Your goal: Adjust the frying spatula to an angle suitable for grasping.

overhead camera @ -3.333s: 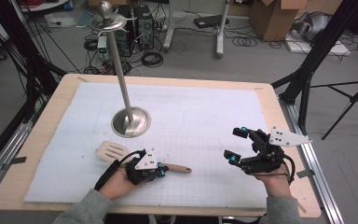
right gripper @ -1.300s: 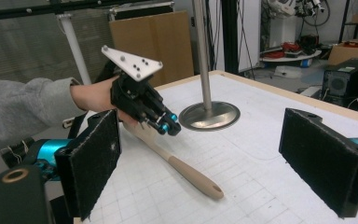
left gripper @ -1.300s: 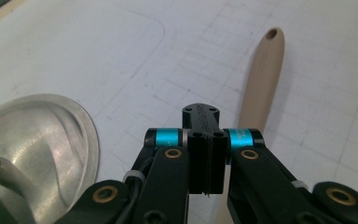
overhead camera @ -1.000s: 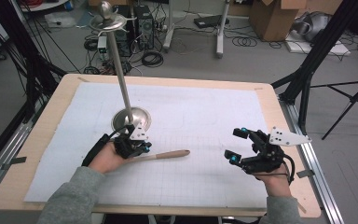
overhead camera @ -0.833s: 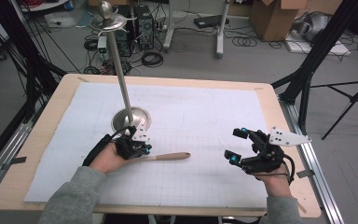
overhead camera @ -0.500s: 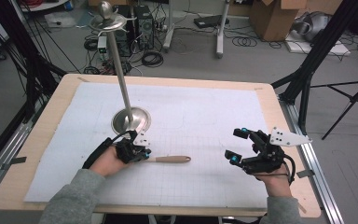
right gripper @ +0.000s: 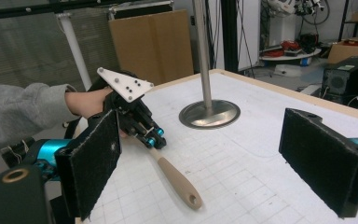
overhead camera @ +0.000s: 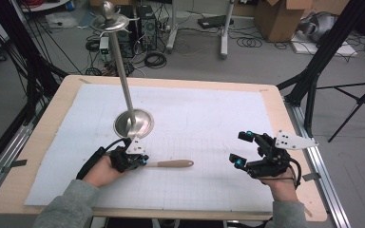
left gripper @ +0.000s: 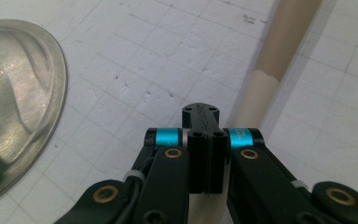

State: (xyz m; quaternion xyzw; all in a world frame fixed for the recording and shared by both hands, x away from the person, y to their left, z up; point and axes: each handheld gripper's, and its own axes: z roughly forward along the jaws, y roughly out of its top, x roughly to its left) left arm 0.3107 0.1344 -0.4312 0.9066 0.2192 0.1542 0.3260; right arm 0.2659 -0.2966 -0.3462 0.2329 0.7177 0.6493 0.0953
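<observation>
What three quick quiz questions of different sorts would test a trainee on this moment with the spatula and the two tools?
1. True or false: the right tool is open.
2. What does the left tool grip? A) the metal stand's pole B) the wooden spatula C) a cable
3. Fill in: the stand's round base sits on the ___ mat.

Key: 1 true; 2 B; 3 white.

I see a pale beige wooden handle [overhead camera: 173,164] at centre frame, black grippers with cyan bands at lower left [overhead camera: 132,158] and lower right [overhead camera: 244,149], a shiny silver stand base [overhead camera: 133,123] above, a white faintly gridded mat [overhead camera: 204,114], the tan table edge [overhead camera: 14,175], and a grey sleeve [overhead camera: 66,209].
</observation>
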